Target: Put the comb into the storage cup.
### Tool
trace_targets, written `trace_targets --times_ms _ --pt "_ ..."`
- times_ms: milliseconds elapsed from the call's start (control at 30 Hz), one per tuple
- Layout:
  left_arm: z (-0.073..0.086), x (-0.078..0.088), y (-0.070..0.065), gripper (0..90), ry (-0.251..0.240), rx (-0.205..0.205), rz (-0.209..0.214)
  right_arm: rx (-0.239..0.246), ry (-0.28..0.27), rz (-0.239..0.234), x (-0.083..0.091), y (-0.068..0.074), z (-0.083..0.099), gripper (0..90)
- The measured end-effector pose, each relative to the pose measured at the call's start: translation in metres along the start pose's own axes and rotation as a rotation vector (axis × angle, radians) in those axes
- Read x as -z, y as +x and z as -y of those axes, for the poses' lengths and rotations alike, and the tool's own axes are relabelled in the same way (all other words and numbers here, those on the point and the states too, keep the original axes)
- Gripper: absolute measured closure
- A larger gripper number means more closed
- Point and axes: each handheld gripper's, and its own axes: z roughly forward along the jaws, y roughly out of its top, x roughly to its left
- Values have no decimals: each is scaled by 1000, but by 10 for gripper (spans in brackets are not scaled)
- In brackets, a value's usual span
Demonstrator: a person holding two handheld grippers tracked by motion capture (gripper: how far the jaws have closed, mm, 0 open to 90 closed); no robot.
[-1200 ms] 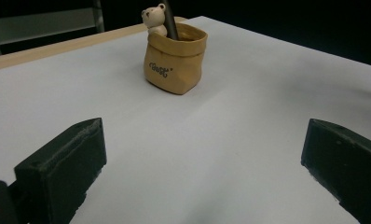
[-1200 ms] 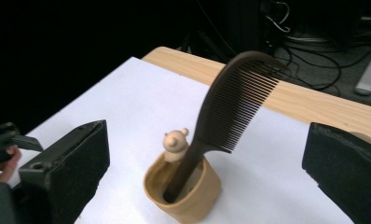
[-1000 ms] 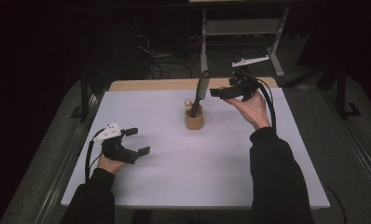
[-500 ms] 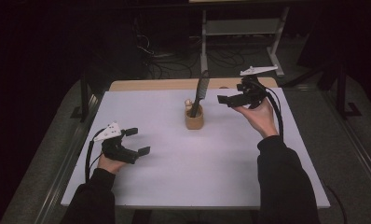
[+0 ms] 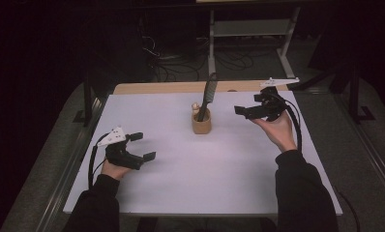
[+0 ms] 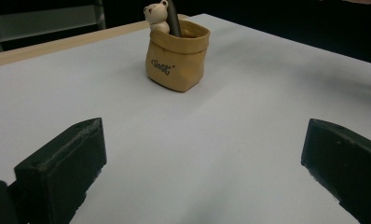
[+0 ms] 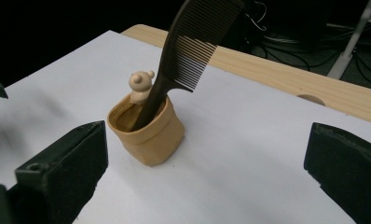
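Right gripper (image 5: 243,110) backed off from comb (image 5: 208,94), jaws wide, empty. Comb standing in pot (image 5: 201,123); placement judged done. Left gripper (image 5: 142,146) open, idle.

a table (image 5: 181,193) with a white top fills the lower middle of the high view; a strip of bare light wood (image 5: 156,88) runs along its upper edge. a small tan bag-shaped holder (image 5: 201,123) stands directly on the white surface, just above the centre of the frame, upright, with printed lettering on its side in the left gripper view. a little bear figure (image 7: 140,84) sits at its rim. a dark comb (image 7: 183,51) stands in the holder, handle down, leaning toward the upper right of the frame.
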Motion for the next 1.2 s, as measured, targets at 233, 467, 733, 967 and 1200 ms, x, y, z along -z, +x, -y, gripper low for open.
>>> trace_targets --times_ms 233,467,733,967,1200 --pt "0 0 0 0 1 2 -5 -11 -2 -5 8 -4 13 0" --pt "1 1 0 0 7 5 -5 -22 -18 -9 18 -7 24 0" --pt "3 1 0 0 12 7 -7 -26 -25 -10 24 -10 39 0" --pt "3 2 2 0 7 11 -11 -32 -32 -7 30 -10 52 0" --pt "5 2 3 0 22 14 -12 -39 -30 -6 36 -12 70 0"
